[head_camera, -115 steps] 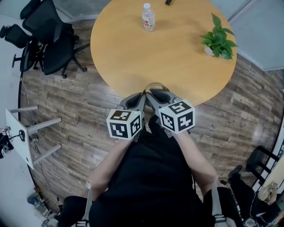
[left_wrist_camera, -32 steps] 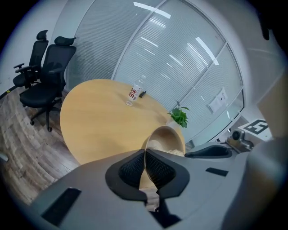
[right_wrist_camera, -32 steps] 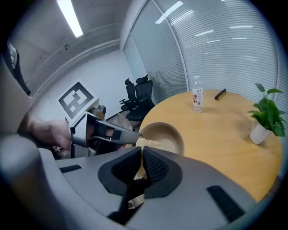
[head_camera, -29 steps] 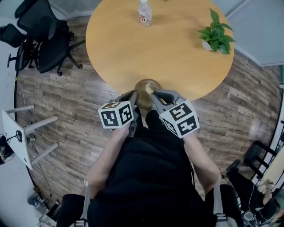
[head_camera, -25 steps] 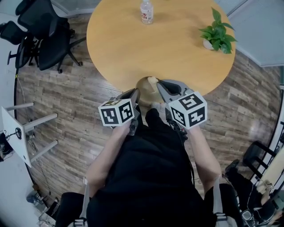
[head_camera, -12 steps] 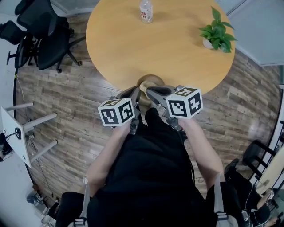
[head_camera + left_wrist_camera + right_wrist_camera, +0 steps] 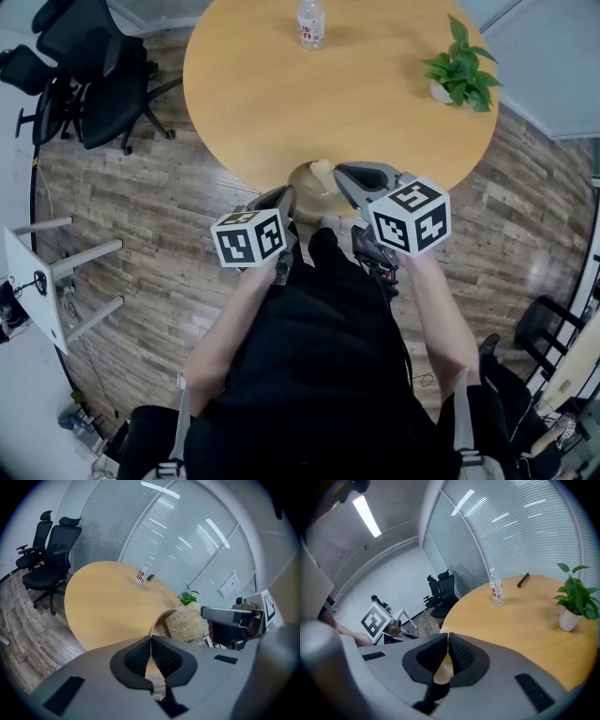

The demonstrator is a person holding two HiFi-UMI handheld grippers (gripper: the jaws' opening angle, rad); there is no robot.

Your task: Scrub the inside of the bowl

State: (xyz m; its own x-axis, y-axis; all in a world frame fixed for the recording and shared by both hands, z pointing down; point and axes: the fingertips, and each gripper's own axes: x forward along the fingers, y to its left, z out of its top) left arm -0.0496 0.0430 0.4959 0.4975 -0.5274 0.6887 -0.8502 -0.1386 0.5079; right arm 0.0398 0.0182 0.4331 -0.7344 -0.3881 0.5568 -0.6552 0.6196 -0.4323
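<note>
While the left tongs (image 7: 286,197) have stayed clamped shut on the near rim of the bowl (image 7: 302,185), the right tongs (image 7: 342,174) have changed place. Half a second back their marker cube sat close beside the left one, with the straw-coloured scrubber (image 7: 322,172) toward the bowl's left. Now the cube has swung out to the bowl's right and the scrubber shows at the bowl's middle. The bowl itself has not shifted; it stands at the edge of the round wooden counter (image 7: 356,94) nearest us. From the left gripper view we see the thin rim pinched between the pads of the left tongs (image 7: 151,639), the bowl (image 7: 159,619) tipped open beyond them, and the scrubber (image 7: 187,623) resting inside it. The right gripper view shows the right tongs (image 7: 447,641) closed on a pale sliver of that scrubber. We judge this to be 1 stroke of a back-and-forth rub, so the scrubbing is under way. How much of the inside has been covered we cannot tell.
</note>
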